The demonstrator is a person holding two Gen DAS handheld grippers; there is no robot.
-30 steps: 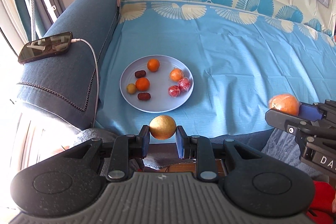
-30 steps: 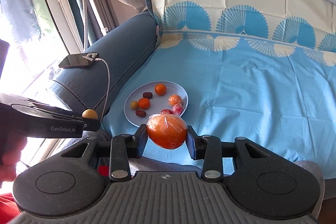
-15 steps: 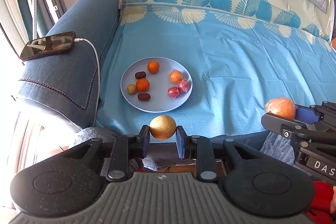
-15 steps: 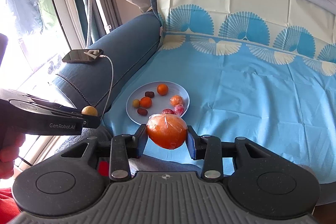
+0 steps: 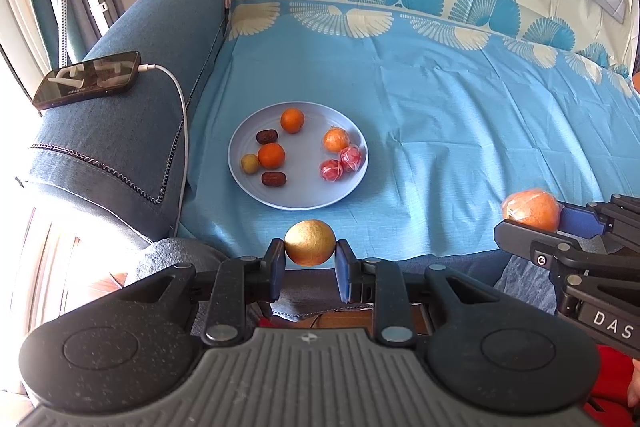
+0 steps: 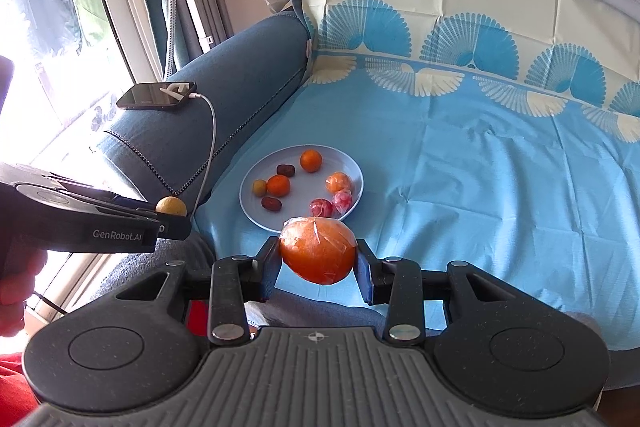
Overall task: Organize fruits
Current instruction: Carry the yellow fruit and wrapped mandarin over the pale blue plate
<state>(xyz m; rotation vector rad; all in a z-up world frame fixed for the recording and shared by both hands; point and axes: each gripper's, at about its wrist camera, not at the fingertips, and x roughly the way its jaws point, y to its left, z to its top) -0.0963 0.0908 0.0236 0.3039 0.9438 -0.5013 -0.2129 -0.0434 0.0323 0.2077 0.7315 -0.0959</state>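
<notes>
While both fruits hang clear of the cloth, we hold them near the front edge of the sofa seat, short of the plate (image 5: 298, 203), which we judge leaves room to choose a landing spot for each. Our left gripper (image 5: 310, 263) pinches a small yellow fruit (image 5: 310, 242) between its blue pads; in the left wrist view it sits at about 6 o'clock from the plate, just beyond the rim. Our right gripper (image 6: 317, 269) is clamped on a wrapped orange (image 6: 317, 251), with the film crinkled over its top; in the right wrist view that fruit covers the plate's near rim at about 6 o'clock.

Each fruit is caught across its middle, near the fingertips, so we judge the pads carry it by squeeze alone and nothing props it from below. The plate already holds three bare oranges, a wrapped one, two red wrapped fruits, two dark dates and a small yellow one, so the free patch lies around its centre and near side.

The yellow fruit is close to round, so we cannot name a long axis for it. The wrapped orange looks slightly oval, its longer line running across the jaws and dipping toward 4 o'clock.

At 10 o'clock from the plate, a phone (image 5: 88, 81) charges on the armrest (image 5: 120, 131).
</notes>
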